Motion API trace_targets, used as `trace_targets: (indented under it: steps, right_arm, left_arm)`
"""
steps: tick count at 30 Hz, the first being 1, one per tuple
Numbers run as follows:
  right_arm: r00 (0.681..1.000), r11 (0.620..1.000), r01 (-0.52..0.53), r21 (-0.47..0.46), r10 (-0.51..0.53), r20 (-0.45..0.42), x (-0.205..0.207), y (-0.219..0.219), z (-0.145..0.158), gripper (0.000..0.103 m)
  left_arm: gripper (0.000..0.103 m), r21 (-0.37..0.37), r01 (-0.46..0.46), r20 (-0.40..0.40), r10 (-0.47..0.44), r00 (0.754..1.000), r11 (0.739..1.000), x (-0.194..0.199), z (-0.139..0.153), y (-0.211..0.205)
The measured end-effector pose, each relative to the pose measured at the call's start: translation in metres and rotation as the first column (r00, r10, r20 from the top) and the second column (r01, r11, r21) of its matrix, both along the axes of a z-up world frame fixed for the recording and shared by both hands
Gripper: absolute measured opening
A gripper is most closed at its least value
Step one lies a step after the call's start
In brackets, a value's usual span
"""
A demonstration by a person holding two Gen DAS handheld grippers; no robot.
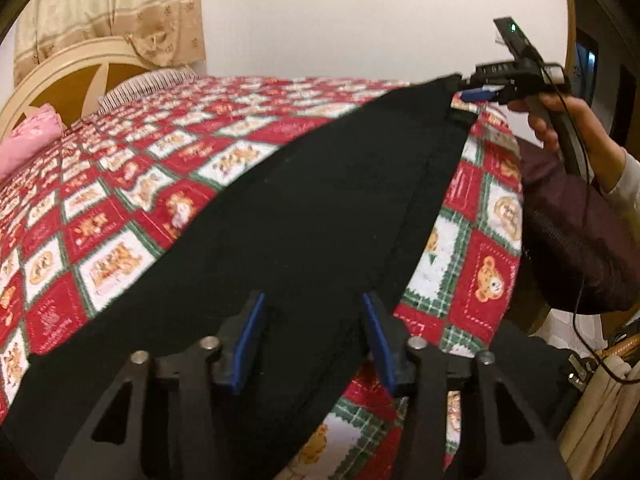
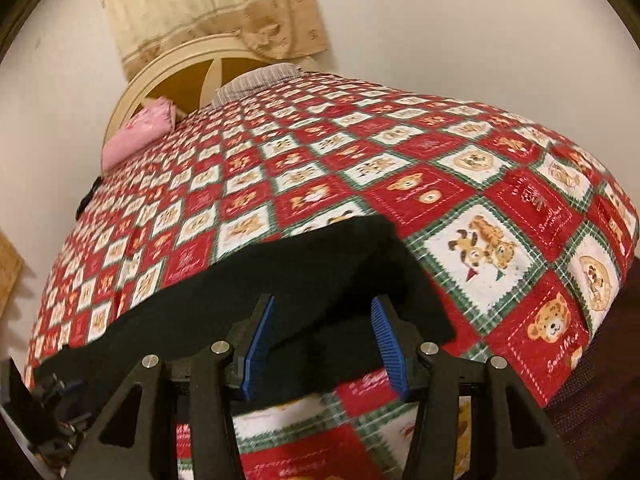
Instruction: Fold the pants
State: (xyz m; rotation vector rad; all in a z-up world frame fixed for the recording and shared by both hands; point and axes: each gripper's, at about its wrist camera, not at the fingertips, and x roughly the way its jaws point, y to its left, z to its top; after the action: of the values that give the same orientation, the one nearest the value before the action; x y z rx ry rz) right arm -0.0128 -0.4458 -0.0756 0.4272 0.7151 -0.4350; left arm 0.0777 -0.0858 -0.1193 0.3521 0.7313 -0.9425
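Observation:
Black pants lie flat across the red patchwork bedspread, running from my left gripper toward the far right. My left gripper is open, its blue-padded fingers standing either side of the near end of the pants. My right gripper shows at the far end of the pants in the left wrist view, held by a hand. In the right wrist view the right gripper is open over the pants' end, fingers apart on either side of the cloth.
A pink pillow and a striped pillow lie by the cream headboard. A beige curtain hangs behind. A dark maroon quilted item sits off the bed's right edge. The bedspread extends widely beyond the pants.

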Motion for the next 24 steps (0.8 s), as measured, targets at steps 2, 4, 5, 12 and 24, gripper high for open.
trace_targets:
  steps: [2,4,5,12,24]
  right_arm:
    - [1.0,1.0,0.02,0.015,-0.02,0.008,0.002,-0.008,-0.003,0.051]
    - [0.999,0.998,0.021,0.051,-0.023,0.028,0.008,-0.016,-0.007,0.051]
    - [0.999,0.998,0.018,0.064,-0.02,0.033,0.011,-0.018,-0.009,0.051]
    - [0.996,0.998,-0.046,0.035,0.043,0.082,0.034,-0.015,0.003,0.012]
    - [0.966,0.986,-0.166,-0.027,0.168,0.195,-0.026,0.009,0.018,0.006]
  left_arm:
    - [0.05,0.002,-0.001,-0.007,0.001,1.0,1.0,0.0,-0.002,-0.001]
    - [0.049,0.012,-0.001,-0.014,0.001,1.0,1.0,0.001,-0.003,-0.002]
    - [0.045,0.014,0.0,-0.022,0.0,1.0,1.0,0.002,-0.003,-0.002]
    - [0.006,-0.06,0.004,-0.119,-0.011,0.993,0.998,0.018,0.005,0.007]
    - [0.006,-0.143,0.042,-0.196,-0.07,0.978,0.989,0.006,0.007,0.024]
